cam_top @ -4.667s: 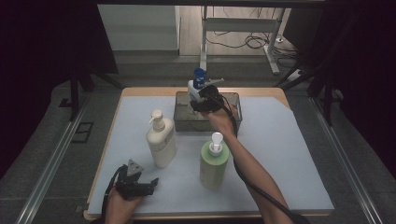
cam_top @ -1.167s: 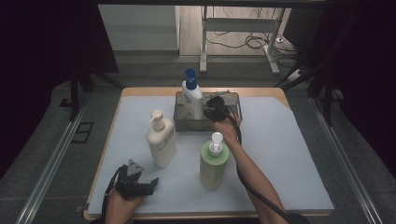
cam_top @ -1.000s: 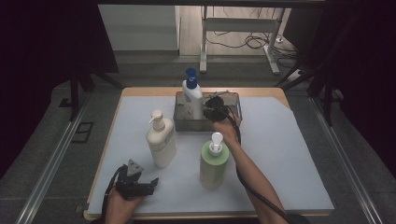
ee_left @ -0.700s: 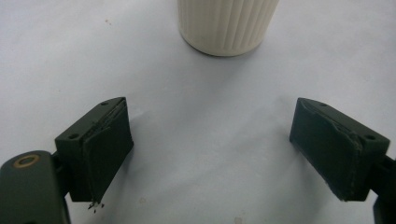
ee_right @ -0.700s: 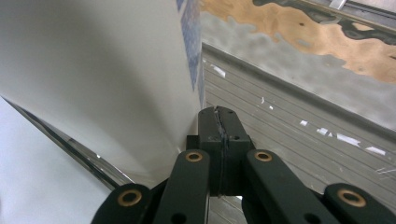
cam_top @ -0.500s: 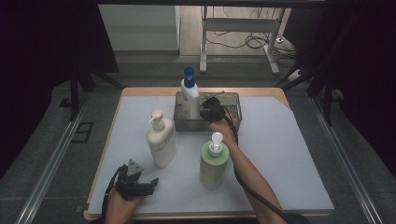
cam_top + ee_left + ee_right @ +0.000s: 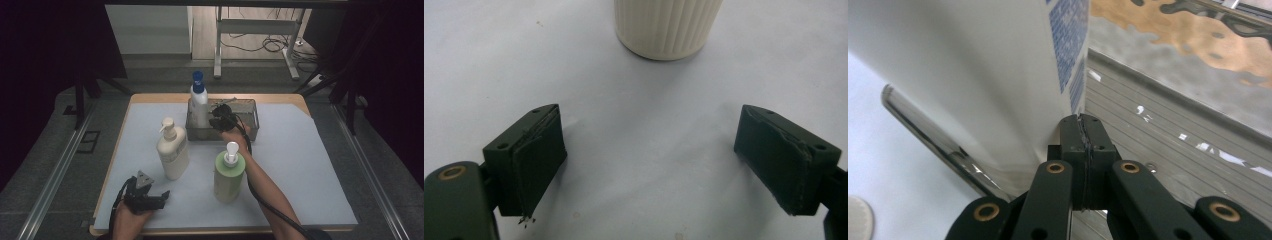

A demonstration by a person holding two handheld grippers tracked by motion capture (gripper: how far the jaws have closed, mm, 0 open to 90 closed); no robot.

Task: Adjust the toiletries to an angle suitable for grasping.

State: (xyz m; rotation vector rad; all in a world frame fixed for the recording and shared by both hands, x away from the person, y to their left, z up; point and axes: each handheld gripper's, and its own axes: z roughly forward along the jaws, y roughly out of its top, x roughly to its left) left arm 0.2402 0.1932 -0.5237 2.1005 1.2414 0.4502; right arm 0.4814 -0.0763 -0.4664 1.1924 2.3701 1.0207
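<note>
A white bottle with a blue cap (image 7: 198, 100) stands upright in the left end of a metal mesh tray (image 7: 247, 131) at the table's back. My right gripper (image 7: 218, 113) is inside the tray just right of it. In the right gripper view the jaws are shut with nothing between them. Their tips (image 7: 1082, 126) sit close against the white bottle's printed side (image 7: 973, 70), low above the tray's floor (image 7: 1173, 150). My left gripper (image 7: 150, 196) rests open near the front left edge. Its jaws (image 7: 664, 165) stand wide apart over the white mat, facing the cream bottle's base (image 7: 667, 25).
A cream pump bottle (image 7: 172, 150) stands left of centre and a green pump bottle (image 7: 229, 172) right of it, beside the right forearm. The white mat (image 7: 300, 170) covers a wooden table. Dark floor and rails surround it.
Several seconds ago the right gripper held the white bottle above the tray; now the bottle stands in the tray. Over the last second the shut gripper edged left toward it. The left hand kept still.
</note>
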